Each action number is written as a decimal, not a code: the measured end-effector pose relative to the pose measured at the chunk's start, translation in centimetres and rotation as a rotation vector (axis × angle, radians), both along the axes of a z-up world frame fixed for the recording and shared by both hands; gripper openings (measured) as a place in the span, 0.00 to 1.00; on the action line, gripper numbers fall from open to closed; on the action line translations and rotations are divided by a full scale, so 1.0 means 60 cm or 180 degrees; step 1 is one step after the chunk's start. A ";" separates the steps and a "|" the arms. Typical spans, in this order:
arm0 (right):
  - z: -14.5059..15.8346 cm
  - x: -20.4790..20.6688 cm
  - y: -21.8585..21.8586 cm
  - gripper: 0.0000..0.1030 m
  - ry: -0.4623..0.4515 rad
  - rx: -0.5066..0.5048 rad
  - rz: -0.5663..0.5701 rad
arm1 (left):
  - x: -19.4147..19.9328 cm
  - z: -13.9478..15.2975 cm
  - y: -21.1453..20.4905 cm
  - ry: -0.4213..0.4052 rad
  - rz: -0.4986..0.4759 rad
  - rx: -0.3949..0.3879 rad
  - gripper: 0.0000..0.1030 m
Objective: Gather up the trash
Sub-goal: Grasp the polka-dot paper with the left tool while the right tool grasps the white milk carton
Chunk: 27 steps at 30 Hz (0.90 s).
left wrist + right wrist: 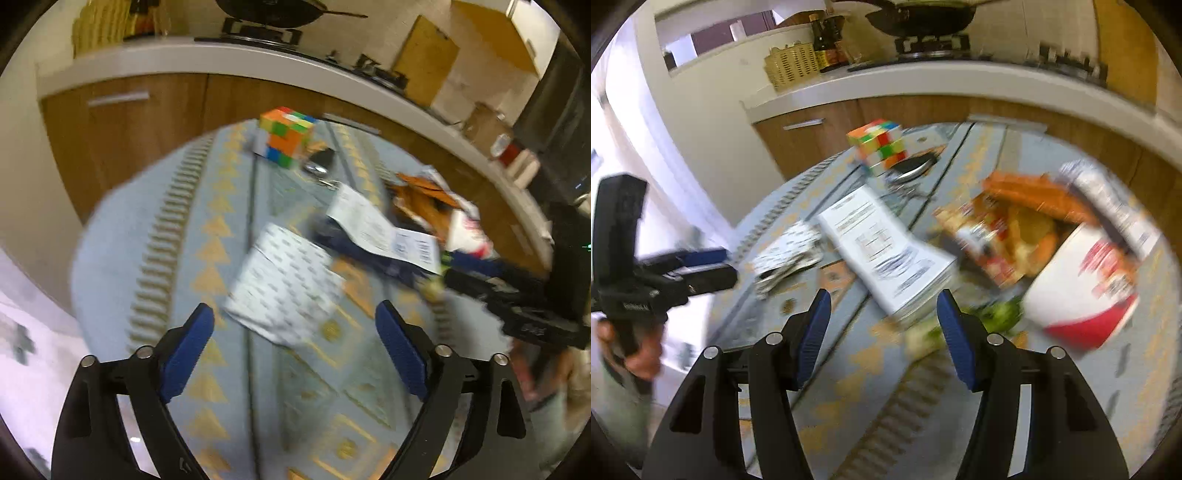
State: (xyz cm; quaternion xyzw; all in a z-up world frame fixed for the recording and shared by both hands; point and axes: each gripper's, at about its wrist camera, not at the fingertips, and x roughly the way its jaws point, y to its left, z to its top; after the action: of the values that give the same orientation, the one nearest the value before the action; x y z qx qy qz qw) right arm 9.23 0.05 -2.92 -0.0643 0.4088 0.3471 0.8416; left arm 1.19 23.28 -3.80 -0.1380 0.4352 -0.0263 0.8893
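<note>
On a round table with a blue patterned cloth (pixel 155 229) lies trash. A white printed wrapper (pixel 284 284) lies just ahead of my open, empty left gripper (pixel 295 317); it also shows in the right wrist view (pixel 786 254). A folded paper leaflet (pixel 886 251) lies ahead of my open, empty right gripper (pixel 882 306) and shows in the left wrist view (pixel 384 229). An orange snack bag (pixel 1008 236), a white and red paper cup on its side (pixel 1082 288) and green scraps (pixel 997 314) lie at the right.
A colour cube (pixel 286 136) and a dark key-like object (pixel 319 162) sit at the table's far side. Wooden cabinets and a white counter (pixel 184 59) with a stove and pan stand behind. The other gripper shows at the edge of each view (pixel 517 295) (pixel 665 273).
</note>
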 end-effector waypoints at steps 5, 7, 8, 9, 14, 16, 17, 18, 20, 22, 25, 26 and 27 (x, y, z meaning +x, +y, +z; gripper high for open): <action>-0.018 0.051 0.032 0.61 0.0128 -0.0262 0.0255 | 0.065 -0.043 -0.003 0.0306 -0.0022 0.0245 0.85; -0.027 0.056 0.049 0.65 0.0048 -0.0423 0.0322 | 0.075 -0.054 -0.007 0.0374 -0.0028 0.0324 0.84; -0.029 0.057 0.056 0.68 0.0008 -0.0452 0.0373 | 0.079 -0.058 -0.010 0.0403 -0.0002 0.0425 0.83; -0.032 0.060 0.061 0.68 -0.0007 -0.0471 0.0403 | 0.081 -0.058 -0.013 0.0393 -0.0008 0.0478 0.83; -0.046 0.085 0.087 0.70 -0.0028 -0.0609 0.0417 | 0.088 -0.058 -0.017 0.0383 0.0017 0.0625 0.73; -0.051 0.091 0.093 0.70 -0.0008 -0.0615 0.0465 | 0.087 -0.056 -0.016 0.0382 0.0035 0.0676 0.68; -0.053 0.093 0.097 0.70 0.0003 -0.0614 0.0490 | 0.086 -0.055 -0.016 0.0374 0.0043 0.0698 0.64; -0.053 0.091 0.100 0.70 -0.0001 -0.0627 0.0501 | 0.087 -0.057 -0.016 0.0361 0.0055 0.0715 0.61; -0.058 0.090 0.109 0.64 0.0010 -0.0671 0.0528 | 0.091 -0.059 -0.018 0.0328 0.0078 0.0726 0.48; -0.060 0.084 0.112 0.55 0.0082 -0.0662 0.0566 | 0.088 -0.053 -0.015 0.0269 0.0107 0.0661 0.40; -0.055 0.069 0.108 0.52 0.0111 -0.0577 0.0530 | 0.081 -0.035 -0.014 0.0122 0.0123 0.0575 0.16; -0.051 0.064 0.105 0.51 0.0122 -0.0530 0.0496 | 0.082 -0.031 -0.014 0.0108 0.0147 0.0554 0.15; -0.048 0.060 0.101 0.51 0.0126 -0.0486 0.0465 | 0.081 -0.027 -0.013 0.0109 0.0181 0.0529 0.15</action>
State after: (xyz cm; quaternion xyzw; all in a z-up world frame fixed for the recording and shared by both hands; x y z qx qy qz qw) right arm 12.81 6.09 -5.78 -0.1510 0.4449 0.3766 0.7984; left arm 6.07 22.51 -5.40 -0.0764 0.4470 0.0375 0.8905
